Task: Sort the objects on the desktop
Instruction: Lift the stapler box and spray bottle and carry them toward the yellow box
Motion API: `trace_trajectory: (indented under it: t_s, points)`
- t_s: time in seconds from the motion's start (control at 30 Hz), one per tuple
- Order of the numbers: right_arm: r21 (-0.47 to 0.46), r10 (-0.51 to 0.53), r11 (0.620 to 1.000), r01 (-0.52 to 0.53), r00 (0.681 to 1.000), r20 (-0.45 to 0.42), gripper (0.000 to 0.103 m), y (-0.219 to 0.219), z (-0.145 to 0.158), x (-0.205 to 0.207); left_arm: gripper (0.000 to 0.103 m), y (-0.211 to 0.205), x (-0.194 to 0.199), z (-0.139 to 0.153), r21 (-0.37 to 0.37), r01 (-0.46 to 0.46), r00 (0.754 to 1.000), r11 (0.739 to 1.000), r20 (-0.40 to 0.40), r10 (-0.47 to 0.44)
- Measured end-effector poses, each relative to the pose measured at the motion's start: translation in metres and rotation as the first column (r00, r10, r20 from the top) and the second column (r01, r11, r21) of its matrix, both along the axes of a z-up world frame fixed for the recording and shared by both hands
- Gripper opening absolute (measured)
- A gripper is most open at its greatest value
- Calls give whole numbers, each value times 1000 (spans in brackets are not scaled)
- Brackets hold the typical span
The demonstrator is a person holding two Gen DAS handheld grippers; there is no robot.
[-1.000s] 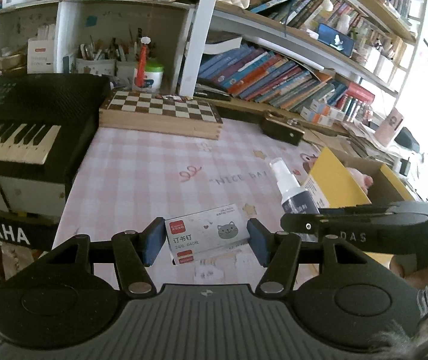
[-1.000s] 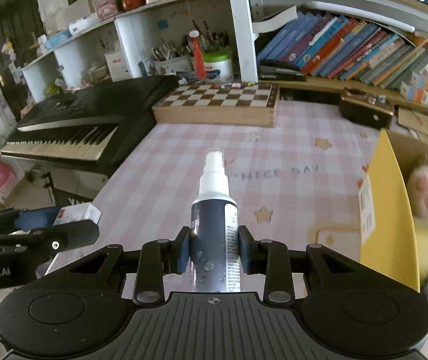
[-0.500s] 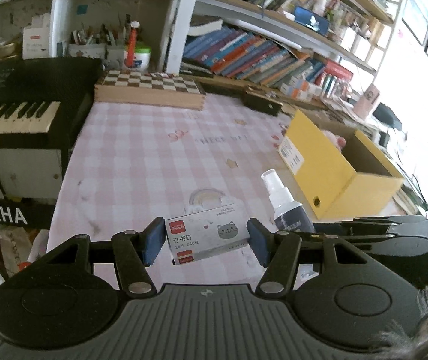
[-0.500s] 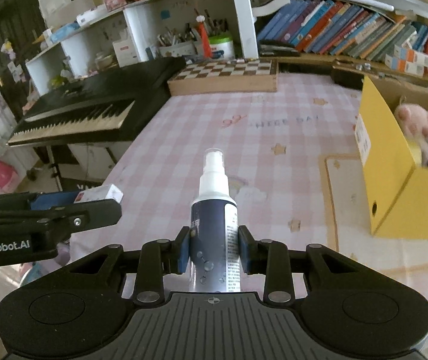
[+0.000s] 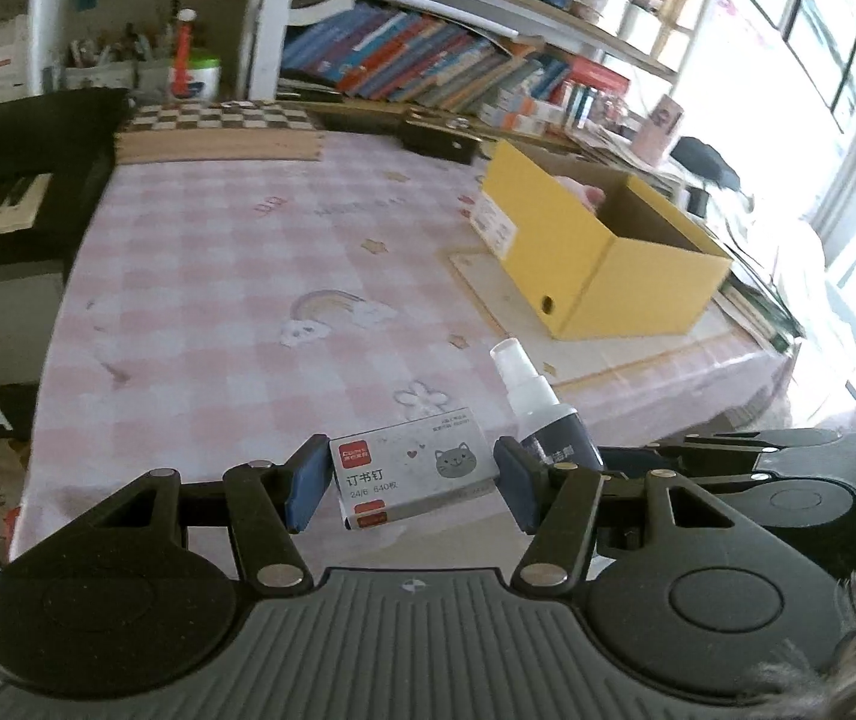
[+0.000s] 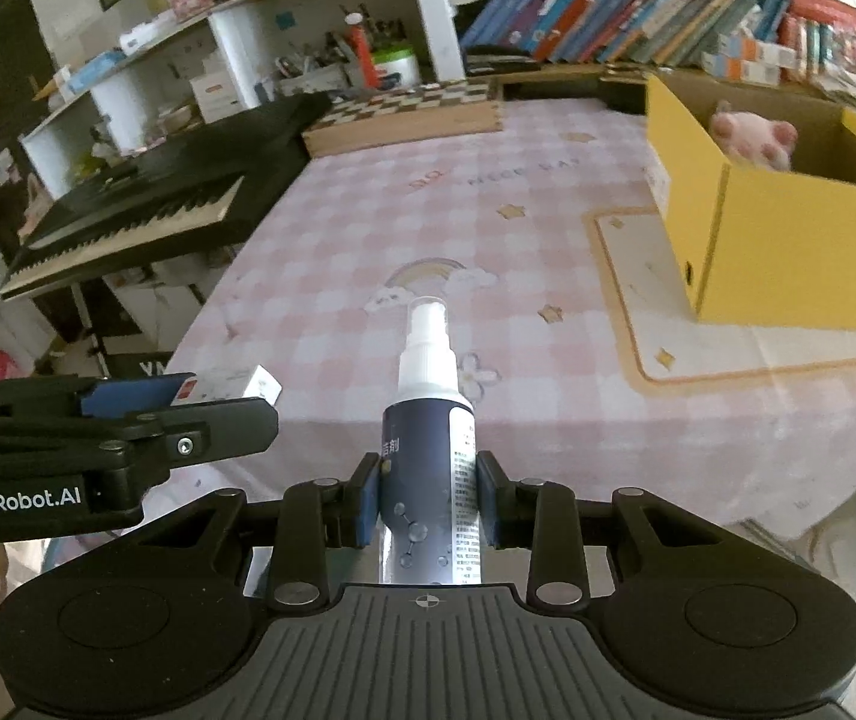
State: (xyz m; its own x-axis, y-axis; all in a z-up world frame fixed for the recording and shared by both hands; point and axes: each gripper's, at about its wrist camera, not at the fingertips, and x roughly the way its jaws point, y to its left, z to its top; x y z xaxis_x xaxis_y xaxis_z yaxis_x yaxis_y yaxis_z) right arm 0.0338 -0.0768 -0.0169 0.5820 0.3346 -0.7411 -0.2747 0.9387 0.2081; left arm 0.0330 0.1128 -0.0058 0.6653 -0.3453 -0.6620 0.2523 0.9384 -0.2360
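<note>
Starting on the left, a black keyboard (image 6: 146, 204) sat off the table's left edge, with a wooden chessboard box (image 6: 404, 117) at the far end of the pink checked tablecloth (image 6: 428, 228). The left gripper (image 5: 413, 483) was clamped on a small white staple box (image 5: 416, 465) with a little cat printed on it, squeezed between both blue pads and held up over the near edge of the table. Just to its right, the right gripper (image 6: 428, 498) was pinching a dark blue spray bottle (image 6: 430, 450) around its body, white nozzle upright and pointing away, also held in the air near the table's front edge. Further right, an open yellow cardboard box (image 6: 787, 240) stood on a pale mat (image 6: 643, 300), and a pink plush toy (image 6: 754, 135) was poking up inside it. Both grippers sat side by side, well apart from the box.
</note>
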Motion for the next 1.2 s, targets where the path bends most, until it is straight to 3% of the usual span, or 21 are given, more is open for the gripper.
trace_trajectory:
  t_s: [0.3,0.6,1.0,1.2]
  points:
    - [-17,-127,992,127,992,-21,33,-34,-3,-25,56,-36,-2,-8,-13,131,991,991,-21,-131]
    - [-13,-266,964,266,963,-29,33,-74,-5,-48,56,-81,-3,-10,-5,284,958,959,-26,-284]
    - [-22,-350,937,349,936,-43,33,-119,-4,-54,56,-135,4,-11,-13,377,925,926,-32,-377]
    - [-22,-360,933,359,932,-49,33,-144,-3,-46,56,-160,13,-10,-13,386,922,922,-37,-387]
